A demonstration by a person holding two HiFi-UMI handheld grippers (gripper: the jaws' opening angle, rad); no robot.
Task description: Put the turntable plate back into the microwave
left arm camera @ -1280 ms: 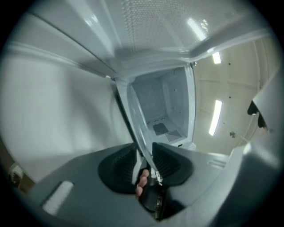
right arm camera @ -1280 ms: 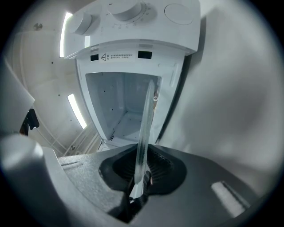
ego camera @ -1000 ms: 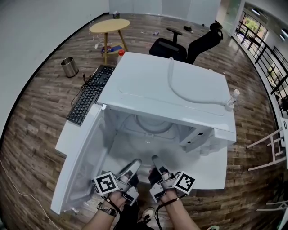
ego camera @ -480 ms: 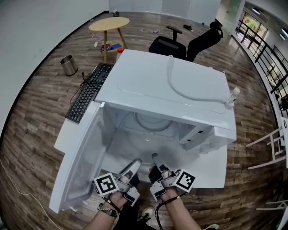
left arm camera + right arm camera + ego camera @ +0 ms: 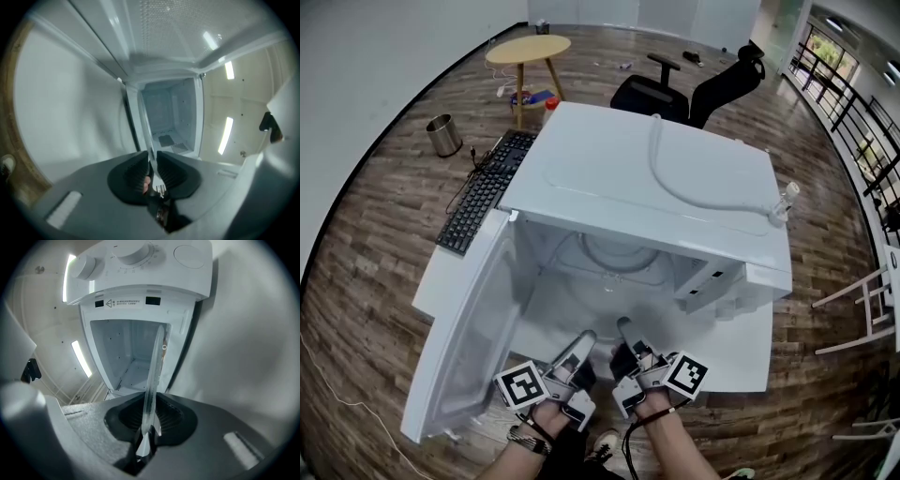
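the right gripper (image 5: 151,401) has its ribbed black pads clamped on the near rim of the turntable plate (image 5: 154,362), a clear glass disc seen edge-on that runs from the pads toward the open cavity (image 5: 124,352). the left gripper (image 5: 152,157) has just been closing its jaws, and its pads now sit drawn in on the same thin glass edge, with no clear gap on either side of it. in the head view the left gripper (image 5: 584,337) and the right gripper (image 5: 623,328) lie side by side and near each other, both pointing level at the front of the microwave (image 5: 647,178). the plate hangs between them and the mouth of the oven. a pale curved rim shows low inside the opening, but whether that is the plate's far edge i cannot tell, so i cannot say how far in the plate sits. the cavity itself shows white walls and a dotted vent patch on its floor. the door (image 5: 464,347) stands swung wide to the left. two knobs (image 5: 136,256) sit on the control panel beside the opening, and a white hose (image 5: 675,192) curls across the microwave's top. the microwave rests on a white table (image 5: 741,356), with a black keyboard (image 5: 483,202) at its left end. farther off on the wood floor stand a metal bin (image 5: 443,138), whose contents are too small to make out, a round wooden table (image 5: 528,52) and a black office chair (image 5: 694,89).
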